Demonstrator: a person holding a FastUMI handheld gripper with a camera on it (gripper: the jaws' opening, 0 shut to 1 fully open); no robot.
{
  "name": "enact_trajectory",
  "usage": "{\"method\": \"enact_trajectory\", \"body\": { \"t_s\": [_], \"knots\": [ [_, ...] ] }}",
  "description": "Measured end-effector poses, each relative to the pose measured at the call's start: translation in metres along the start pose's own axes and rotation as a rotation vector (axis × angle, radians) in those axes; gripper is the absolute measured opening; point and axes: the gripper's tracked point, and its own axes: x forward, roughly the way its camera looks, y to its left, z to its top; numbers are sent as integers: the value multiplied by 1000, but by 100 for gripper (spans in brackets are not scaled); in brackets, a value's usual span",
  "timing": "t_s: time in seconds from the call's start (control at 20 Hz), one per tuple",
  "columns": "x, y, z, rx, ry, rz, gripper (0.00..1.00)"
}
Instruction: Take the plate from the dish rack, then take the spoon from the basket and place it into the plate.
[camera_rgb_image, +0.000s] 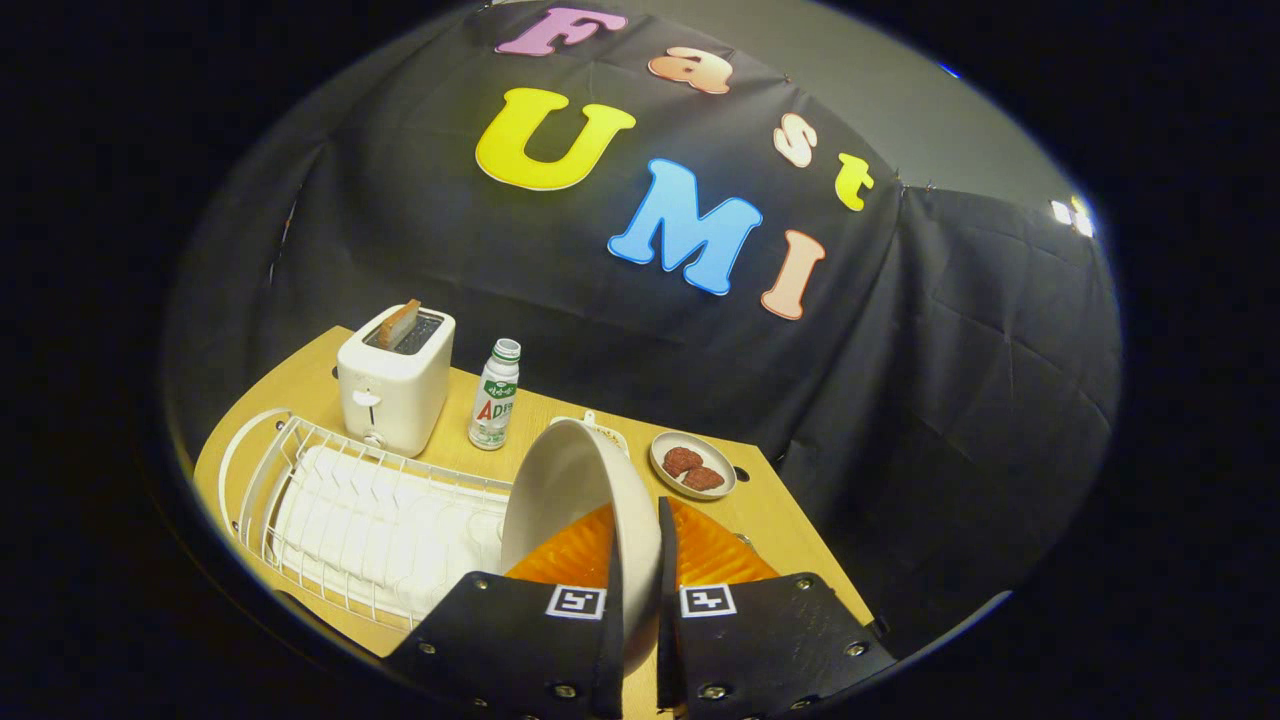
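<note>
The gripper (640, 590) was clamped on the rim of the plate (570, 490), held tilted above the dish rack (360, 510); the toaster (395, 378) stood behind the rack.

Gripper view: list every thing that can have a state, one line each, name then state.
gripper: fingers shut on the plate's rim.
plate: held on edge between the fingers, lifted clear of the rack.
dish rack: on the table, slots empty as far as visible.
toaster: a slice of toast sticking up from a slot.
bottle: upright, cap on.
small dish: flat on the table, holding two brown pieces.
</note>
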Motion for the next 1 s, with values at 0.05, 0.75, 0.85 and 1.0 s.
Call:
{"method": "enact_trajectory", "body": {
  "t_s": [0.05,0.75,0.85,1.0],
  "knots": [
    [-8,-4,1,-6,-9,-1,13],
    [-107,-9,-76,4,33,122,13],
    [-113,-10,-87,10,41,133,13],
    [-117,-8,-107,53,73,160,13]
  ]
}}
